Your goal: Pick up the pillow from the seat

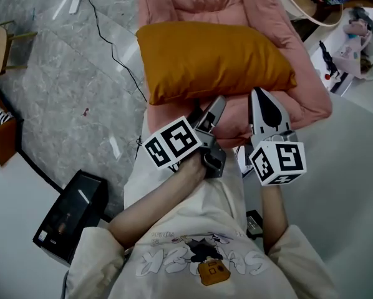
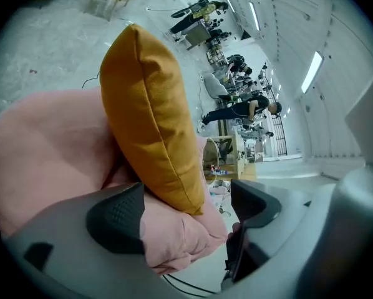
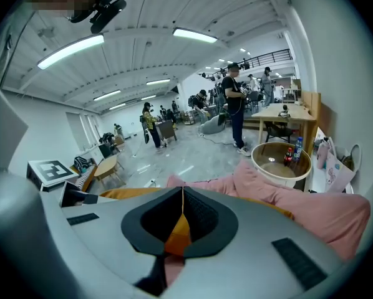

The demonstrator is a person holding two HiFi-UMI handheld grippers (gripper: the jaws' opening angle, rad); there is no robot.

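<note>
Head view: orange pillow (image 1: pixel 211 58) was seen lying on the pink seat (image 1: pixel 311 101), not yet lifted; left gripper (image 1: pixel 216 106) was held spread at its near edge, right gripper (image 1: pixel 259 97) pressed together, nothing gripped

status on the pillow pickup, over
Left gripper open round pillow corner and seat edge, not gripping. Right gripper shut, empty. Pillow lies on seat. Nothing else in the way.

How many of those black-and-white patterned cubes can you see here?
2. The left cube sits on the left tongs, the right cube on the right tongs, both just in front of the pillow. None seems hidden.
</note>
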